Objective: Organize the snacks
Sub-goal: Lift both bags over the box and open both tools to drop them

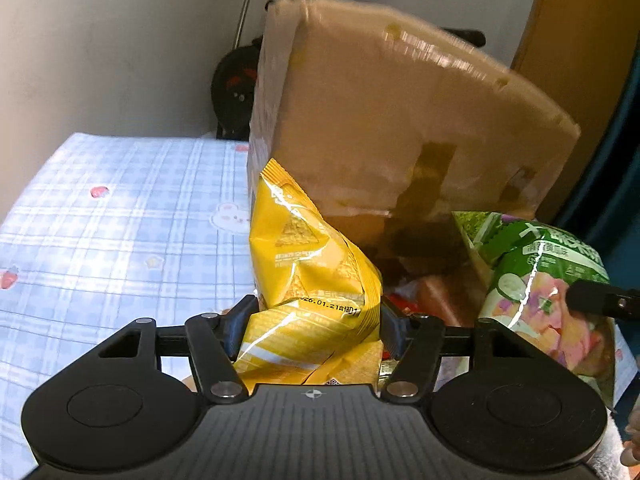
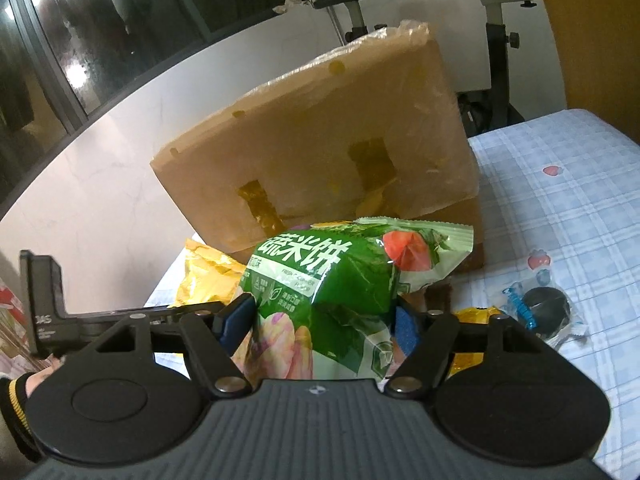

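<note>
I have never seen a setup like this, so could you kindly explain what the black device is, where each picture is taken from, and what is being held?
There is no robot here: a person carries a hand-held gripper in each hand, with a wide-angle camera looking forward along its two fingers. One picture is from the left one, the other from the right. The left hand-held gripper is closed on a yellow snack bag; the right hand-held gripper is closed on a green snack bag. Just ahead stands a cardboard box with its flap raised, on a bed with a blue checked sheet. A small cookie packet lies on the sheet to the right.
</note>
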The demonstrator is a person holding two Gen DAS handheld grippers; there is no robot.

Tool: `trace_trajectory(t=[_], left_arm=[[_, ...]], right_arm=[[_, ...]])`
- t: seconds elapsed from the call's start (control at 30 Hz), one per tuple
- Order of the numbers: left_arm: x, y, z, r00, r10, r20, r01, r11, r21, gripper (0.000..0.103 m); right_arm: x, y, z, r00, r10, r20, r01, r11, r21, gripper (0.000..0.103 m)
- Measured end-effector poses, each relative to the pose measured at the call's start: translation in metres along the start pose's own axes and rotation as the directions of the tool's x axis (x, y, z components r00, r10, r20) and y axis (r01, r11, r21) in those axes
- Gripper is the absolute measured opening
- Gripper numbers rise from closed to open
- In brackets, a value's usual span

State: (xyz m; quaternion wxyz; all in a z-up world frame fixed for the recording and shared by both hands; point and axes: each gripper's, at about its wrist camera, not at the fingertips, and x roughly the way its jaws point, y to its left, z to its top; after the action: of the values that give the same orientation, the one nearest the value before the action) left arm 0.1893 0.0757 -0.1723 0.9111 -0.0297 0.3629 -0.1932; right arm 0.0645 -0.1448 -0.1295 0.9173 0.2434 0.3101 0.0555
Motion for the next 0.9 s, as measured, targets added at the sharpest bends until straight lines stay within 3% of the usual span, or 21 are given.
trace_trajectory(t=[0.27, 0.5, 0.7, 0.9], left_arm=[[-0.061, -0.012, 0.008, 0.995, -0.002, 0.095, -0.002, 0.999, 0.042, 0.066], [-0.112, -0.027, 0.025, 0.979, -0.001, 0.206, -0.014, 0.998, 0.069, 0.066], [-0.133, -0.044, 0.056, 0.959, -0.004, 0.283, -0.014, 0.998, 0.063, 0.066], [-0.127, -0.068, 0.096, 0.944, 0.000, 0.329, -0.036, 0.994, 0.103, 0.066]], right_arm=[[-0.032, 0.010, 0.009, 0.997, 0.026, 0.071, -0.025, 1.000, -0.016, 0.072], [-0.070, 0.025, 0.029, 0.984, 0.063, 0.165, -0.052, 0.996, -0.069, 0.072], [-0.088, 0.037, 0.065, 0.968, 0.082, 0.237, -0.050, 0.989, -0.137, 0.072], [-0.082, 0.046, 0.113, 0.953, 0.082, 0.291, -0.018, 0.976, -0.217, 0.072]])
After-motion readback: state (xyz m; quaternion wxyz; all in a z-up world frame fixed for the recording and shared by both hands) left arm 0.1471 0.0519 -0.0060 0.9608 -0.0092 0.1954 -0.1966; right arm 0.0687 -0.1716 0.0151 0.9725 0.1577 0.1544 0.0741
